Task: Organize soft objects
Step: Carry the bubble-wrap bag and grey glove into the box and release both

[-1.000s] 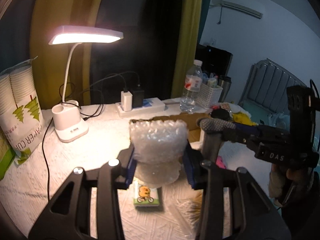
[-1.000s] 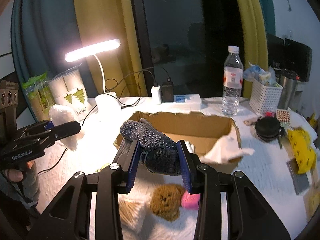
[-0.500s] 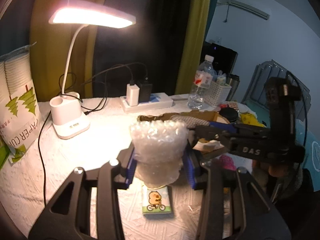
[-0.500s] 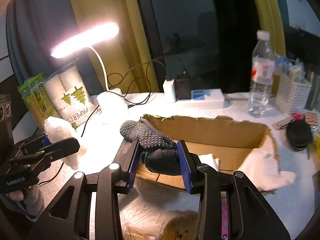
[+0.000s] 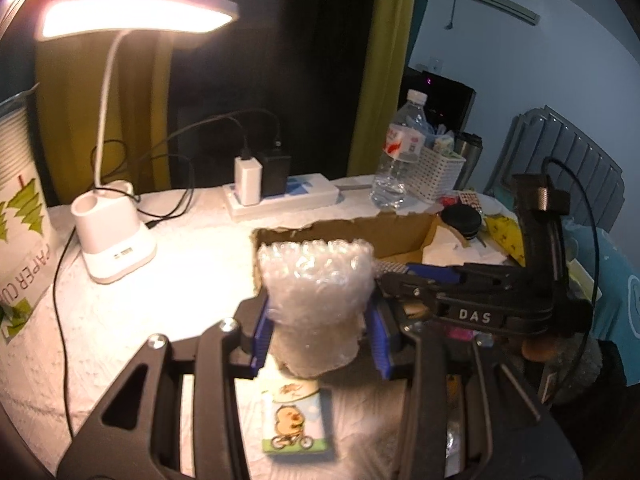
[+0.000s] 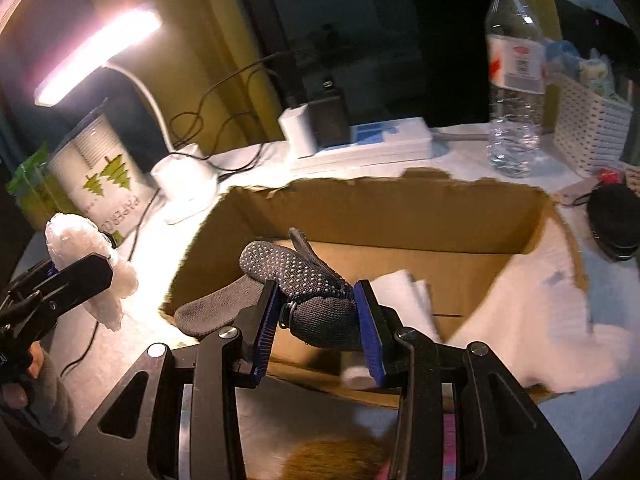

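Observation:
My left gripper (image 5: 318, 334) is shut on a wad of clear bubble wrap (image 5: 314, 288) and holds it above the table, left of the cardboard box (image 5: 360, 228). My right gripper (image 6: 316, 320) is shut on a dark grey dotted glove (image 6: 296, 276) and holds it over the near rim of the open box (image 6: 400, 216). White soft padding (image 6: 404, 292) lies inside the box and drapes over its right side. The left gripper and bubble wrap also show at the left of the right wrist view (image 6: 86, 256). The right gripper crosses the left wrist view (image 5: 472, 304).
A lit desk lamp (image 5: 116, 236), a power strip with chargers (image 5: 276, 196), a water bottle (image 6: 514, 80) and a white basket (image 6: 588, 128) stand behind the box. A paper cup pack (image 6: 100, 168) is at left. A small cartoon packet (image 5: 296, 420) lies below the left gripper. A brown plush (image 6: 336, 460) lies near.
Both grippers have moved forward toward the box. The right gripper has carried the glove from in front of the box to over its near rim. Both grips are unchanged.

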`<state>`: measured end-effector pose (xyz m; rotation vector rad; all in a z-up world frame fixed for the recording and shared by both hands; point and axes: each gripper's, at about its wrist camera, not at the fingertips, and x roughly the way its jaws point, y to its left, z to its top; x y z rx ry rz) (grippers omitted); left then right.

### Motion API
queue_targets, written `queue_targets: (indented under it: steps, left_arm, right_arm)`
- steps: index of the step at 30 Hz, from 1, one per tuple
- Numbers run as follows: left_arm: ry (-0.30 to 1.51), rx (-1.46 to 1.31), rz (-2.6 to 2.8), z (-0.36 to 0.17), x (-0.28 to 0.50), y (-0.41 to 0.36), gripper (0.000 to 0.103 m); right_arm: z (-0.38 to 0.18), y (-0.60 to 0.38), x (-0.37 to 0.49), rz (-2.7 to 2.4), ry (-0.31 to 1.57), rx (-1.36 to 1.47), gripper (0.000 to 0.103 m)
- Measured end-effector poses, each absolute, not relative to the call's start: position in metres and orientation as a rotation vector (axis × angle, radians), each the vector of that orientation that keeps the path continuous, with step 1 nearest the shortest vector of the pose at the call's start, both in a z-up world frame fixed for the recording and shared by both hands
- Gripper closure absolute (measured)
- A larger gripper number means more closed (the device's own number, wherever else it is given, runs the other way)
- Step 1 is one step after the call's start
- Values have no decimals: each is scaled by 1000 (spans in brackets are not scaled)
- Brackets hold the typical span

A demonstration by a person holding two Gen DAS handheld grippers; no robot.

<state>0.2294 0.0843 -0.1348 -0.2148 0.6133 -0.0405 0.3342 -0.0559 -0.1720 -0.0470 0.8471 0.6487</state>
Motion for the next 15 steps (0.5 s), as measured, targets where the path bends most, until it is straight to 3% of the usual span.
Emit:
queue_targets:
  steps: [15]
  left_arm:
    - [693,-203,-62,-161,283,56,60]
  right_arm:
    - [-178,-114,352,488,825,-74,63]
